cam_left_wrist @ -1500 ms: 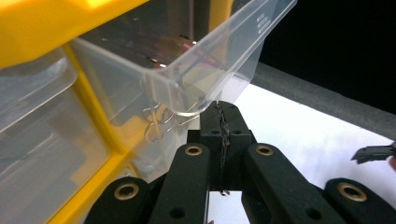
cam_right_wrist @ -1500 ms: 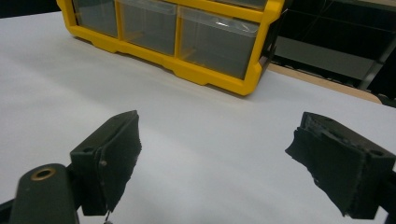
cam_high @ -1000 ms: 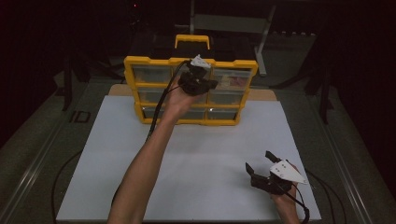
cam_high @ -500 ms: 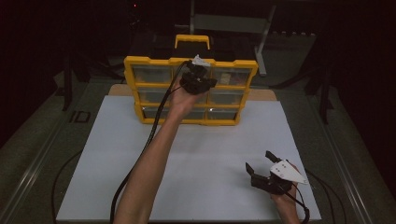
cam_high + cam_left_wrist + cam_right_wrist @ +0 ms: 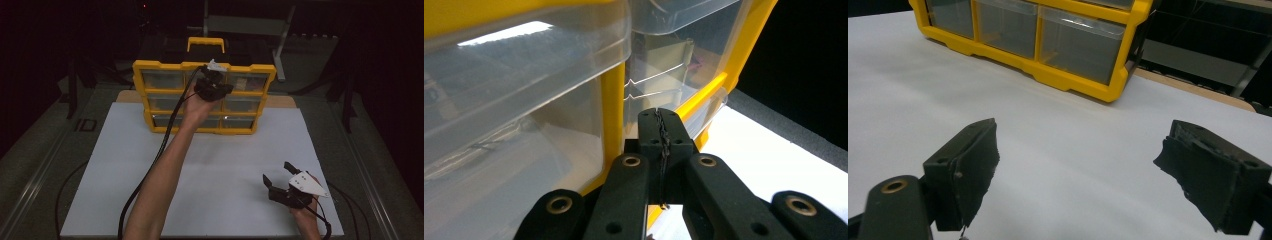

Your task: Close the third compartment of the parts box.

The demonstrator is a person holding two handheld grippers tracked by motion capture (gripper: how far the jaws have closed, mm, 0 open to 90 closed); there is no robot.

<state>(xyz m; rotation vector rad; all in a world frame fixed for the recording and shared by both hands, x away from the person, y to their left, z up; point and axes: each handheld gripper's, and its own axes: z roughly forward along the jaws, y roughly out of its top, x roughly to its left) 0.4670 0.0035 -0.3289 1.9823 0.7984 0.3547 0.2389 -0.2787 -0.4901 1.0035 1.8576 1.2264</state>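
Left claw (image 5: 659, 131) closed, empty, at clear drawer (image 5: 664, 75) of yellow drawer organizer (image 5: 202, 97), table's far edge; right claw (image 5: 281, 178) open, empty, above near right corner of table (image 5: 115, 165).

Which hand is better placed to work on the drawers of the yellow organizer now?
The left. The left gripper is already at the yellow organizer, fingers shut in front of a clear drawer. The right gripper rests open on the white sheet, far from the drawers.

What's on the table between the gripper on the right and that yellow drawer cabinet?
Nothing: in the right gripper view, bare white tabletop runs from the open right gripper to the yellow drawer cabinet. The high view agrees.
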